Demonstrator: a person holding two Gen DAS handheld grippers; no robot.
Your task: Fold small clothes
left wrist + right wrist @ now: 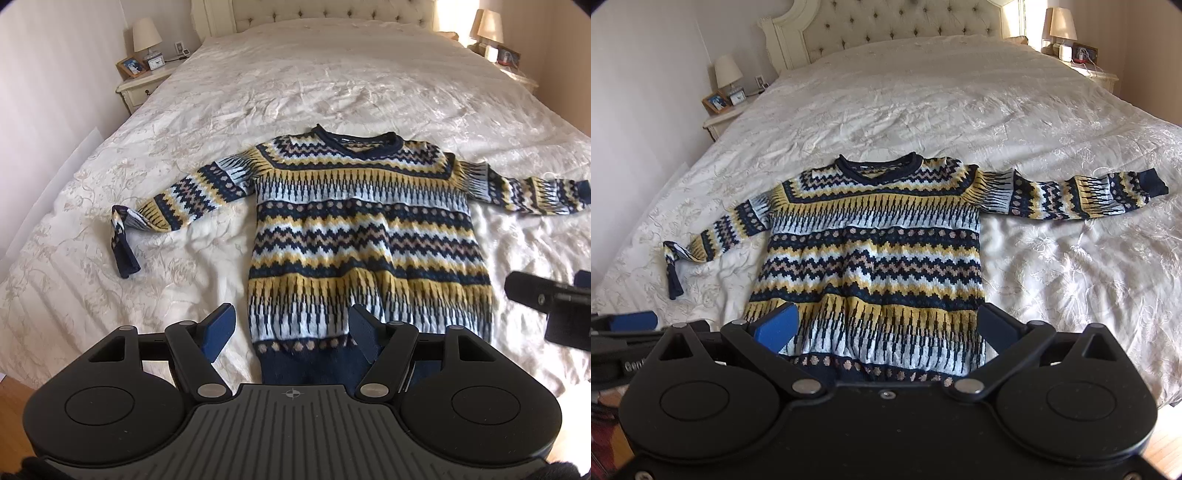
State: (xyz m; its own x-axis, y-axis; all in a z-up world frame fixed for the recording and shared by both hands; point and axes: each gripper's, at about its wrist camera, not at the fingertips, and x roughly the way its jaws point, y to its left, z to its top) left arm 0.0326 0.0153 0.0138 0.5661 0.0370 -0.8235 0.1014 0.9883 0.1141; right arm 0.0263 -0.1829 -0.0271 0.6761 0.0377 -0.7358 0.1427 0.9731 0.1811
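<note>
A small knitted sweater (pixel 362 236) in navy, yellow, white and tan bands lies flat and face up on the bed, neck away from me. Its left sleeve bends down at the cuff (pixel 123 254). The right sleeve (pixel 1089 195) stretches straight out. My left gripper (pixel 291 332) is open above the sweater's lower left hem, and its blue pads (pixel 218 330) hold nothing. My right gripper (pixel 888 328) is open wide over the hem of the sweater (pixel 871 258), with nothing gripped. Each gripper shows at the edge of the other's view: the right gripper (pixel 554 302), the left gripper (pixel 628 325).
The bed (pixel 332 74) has a wrinkled cream cover and a tufted headboard (pixel 886 26). On the left stands a nightstand (pixel 144 85) with a lamp, a clock and a photo frame. Another nightstand (pixel 1097 74) with a lamp is at the right. Wooden floor shows at the lower corners.
</note>
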